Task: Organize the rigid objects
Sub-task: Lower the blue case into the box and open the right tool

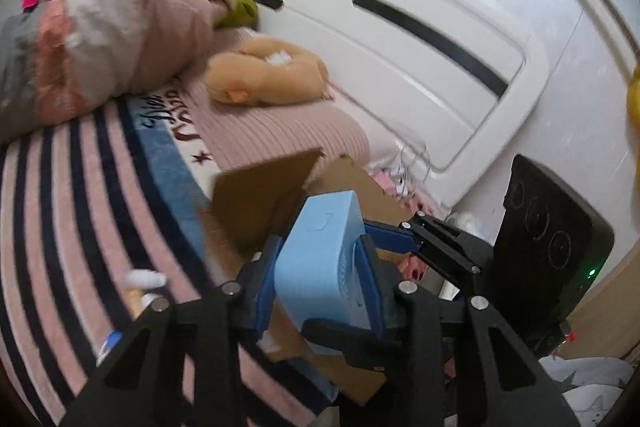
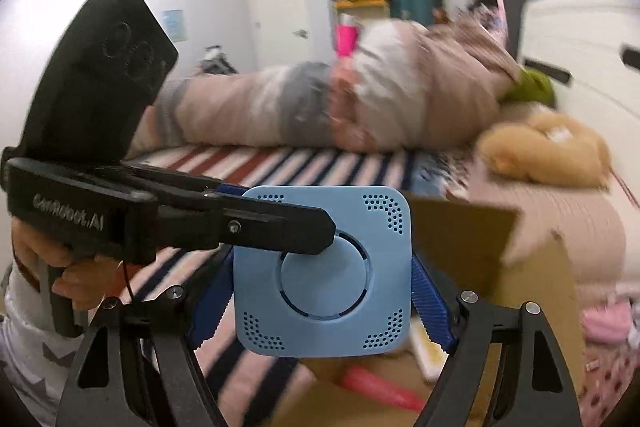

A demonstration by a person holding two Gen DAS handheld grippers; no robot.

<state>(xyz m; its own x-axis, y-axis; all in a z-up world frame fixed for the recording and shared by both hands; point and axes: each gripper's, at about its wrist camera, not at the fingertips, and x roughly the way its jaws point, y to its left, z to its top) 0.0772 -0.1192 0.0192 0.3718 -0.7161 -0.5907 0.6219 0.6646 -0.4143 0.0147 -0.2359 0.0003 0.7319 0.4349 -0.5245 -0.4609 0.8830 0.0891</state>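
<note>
Blue box [image 1: 320, 259] clamped by left hand-held gripper [image 1: 324, 267]; right hand-held gripper [image 2: 320, 291] splayed, not clamping; could miss cardboard box [image 1: 352, 187].

Legible text: one brand mark
"GenRobot.AI" embossed on left claw [image 2: 324, 227] body; bedspread [image 1: 172, 115] script lettering beyond it unreadable.

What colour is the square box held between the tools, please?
Light blue box, with dotted corner perforations and a round centre; clearest in the right wrist view.
</note>
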